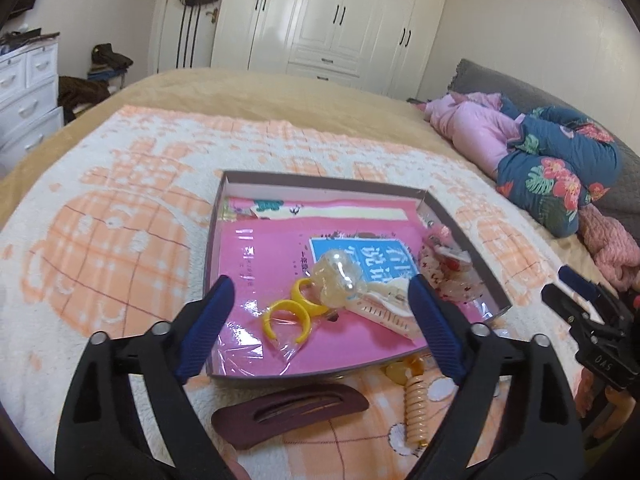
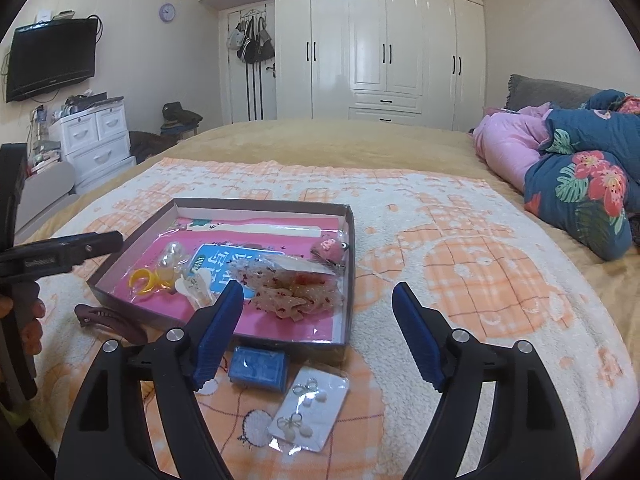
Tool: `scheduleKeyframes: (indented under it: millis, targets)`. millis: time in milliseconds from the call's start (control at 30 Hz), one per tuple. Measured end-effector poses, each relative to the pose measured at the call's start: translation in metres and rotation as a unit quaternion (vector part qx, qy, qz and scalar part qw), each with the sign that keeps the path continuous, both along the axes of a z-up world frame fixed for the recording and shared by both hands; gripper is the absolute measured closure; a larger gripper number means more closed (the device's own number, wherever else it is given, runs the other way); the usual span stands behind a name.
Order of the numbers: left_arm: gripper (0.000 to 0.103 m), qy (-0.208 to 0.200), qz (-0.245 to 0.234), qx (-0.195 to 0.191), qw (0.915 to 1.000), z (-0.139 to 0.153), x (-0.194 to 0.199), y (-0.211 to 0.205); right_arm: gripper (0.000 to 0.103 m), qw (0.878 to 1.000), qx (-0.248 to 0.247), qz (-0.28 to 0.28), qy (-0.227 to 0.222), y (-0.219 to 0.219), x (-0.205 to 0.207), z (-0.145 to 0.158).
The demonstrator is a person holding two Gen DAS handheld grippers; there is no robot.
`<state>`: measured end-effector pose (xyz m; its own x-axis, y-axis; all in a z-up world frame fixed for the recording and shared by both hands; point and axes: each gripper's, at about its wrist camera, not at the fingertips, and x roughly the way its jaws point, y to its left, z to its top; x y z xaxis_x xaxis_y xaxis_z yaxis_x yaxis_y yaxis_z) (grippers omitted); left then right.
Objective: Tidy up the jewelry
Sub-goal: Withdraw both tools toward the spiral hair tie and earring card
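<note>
A shallow brown box [image 1: 224, 192] [image 2: 348, 272] lined in pink lies on the bed. Inside are yellow rings [image 1: 288, 316] [image 2: 142, 280], a clear beaded piece [image 1: 338, 276], a cream hair claw [image 1: 384, 308], a dotted scrunchie [image 2: 296, 288] and a pink ornament [image 2: 330, 250]. My left gripper [image 1: 320, 320] is open and empty above the box's near edge. My right gripper [image 2: 318, 336] is open and empty near the box's near right corner. On the blanket lie a maroon hair clip [image 1: 288, 408] [image 2: 112, 320], an orange spiral tie [image 1: 416, 412], a blue box [image 2: 258, 368] and an earring card [image 2: 308, 408].
An orange-and-white blanket [image 2: 460, 264] covers the tan bed. Folded pink and floral quilts [image 2: 580, 176] lie at the right. White wardrobes [image 2: 380, 48] stand behind, and a white drawer unit [image 2: 96, 140] at the left.
</note>
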<state>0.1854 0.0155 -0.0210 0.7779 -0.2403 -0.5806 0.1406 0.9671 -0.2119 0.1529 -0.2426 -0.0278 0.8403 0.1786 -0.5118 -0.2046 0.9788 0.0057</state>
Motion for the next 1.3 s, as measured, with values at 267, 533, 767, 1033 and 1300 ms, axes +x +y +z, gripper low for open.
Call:
scheduleKeyframes:
  millis: [267,533,767,1033,1300]
  targets:
    - [0.012,-0.016,0.005,0.004,0.9999,0.01,-0.022,-0.003,0.024,1.0,-0.002,0.001,0.0,-0.006,-0.02,-0.002]
    - [0.012,-0.02,0.006,0.002,0.9998,0.005,-0.046,-0.003,0.024,1.0,-0.001,0.002,-0.004,-0.01,-0.033,-0.001]
    - [0.012,-0.024,0.007,0.012,0.9996,0.005,-0.057,-0.006,0.021,1.0,-0.011,0.012,-0.015,-0.008,-0.046,-0.001]
    - [0.012,-0.034,0.0,0.02,0.9992,0.005,-0.07,-0.013,0.02,0.999,-0.02,0.025,-0.014,-0.005,-0.057,-0.004]
    - [0.012,-0.027,-0.023,0.031,0.9989,-0.002,-0.076,-0.027,0.02,0.999,-0.026,0.028,-0.001,-0.006,-0.063,-0.014]
